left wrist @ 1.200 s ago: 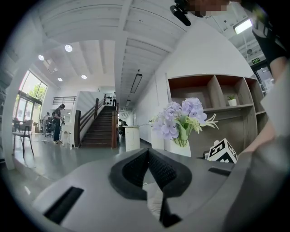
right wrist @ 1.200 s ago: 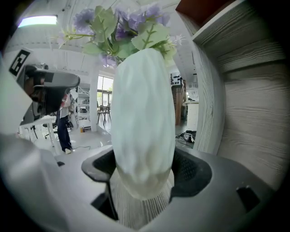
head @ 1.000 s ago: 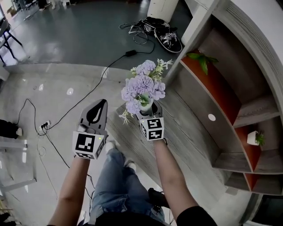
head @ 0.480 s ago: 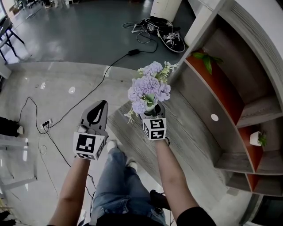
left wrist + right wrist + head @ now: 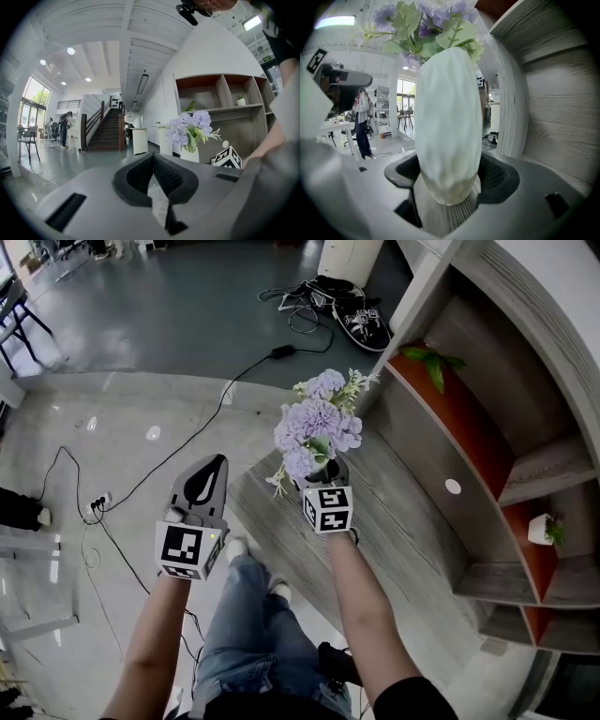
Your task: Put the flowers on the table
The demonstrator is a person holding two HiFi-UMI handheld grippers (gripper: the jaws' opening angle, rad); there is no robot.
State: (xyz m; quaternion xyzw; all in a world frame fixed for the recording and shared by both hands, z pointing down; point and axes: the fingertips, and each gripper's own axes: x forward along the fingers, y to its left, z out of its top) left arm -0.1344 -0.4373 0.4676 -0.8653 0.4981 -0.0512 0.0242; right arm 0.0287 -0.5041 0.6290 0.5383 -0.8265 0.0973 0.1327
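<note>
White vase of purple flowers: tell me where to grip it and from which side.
Grip the white vase on its narrow lower body, from the side, as the right gripper does. The purple flowers spread wide above, so a top approach would likely crush them.

To your right:
- Shelf unit [image 5: 487,409] in grey wood grain with orange back panels.
- Upper compartment holds one leafy green plant [image 5: 429,362].
- A lower compartment at the far right holds one small white pot [image 5: 539,532] with a green sprig.

On the floor ahead of you:
- A tangle of black cables [image 5: 328,301] lies beside a white column base [image 5: 347,259].
- One black power adapter [image 5: 279,352], its cord running across the concrete to a power strip [image 5: 95,507] at your left.

In the left gripper view:
- A staircase [image 5: 105,129] with a dark railing.
- Tall windows [image 5: 33,101].
- Round ceiling lights [image 5: 71,50].
- One person [image 5: 63,129] standing near the stairs.
</note>
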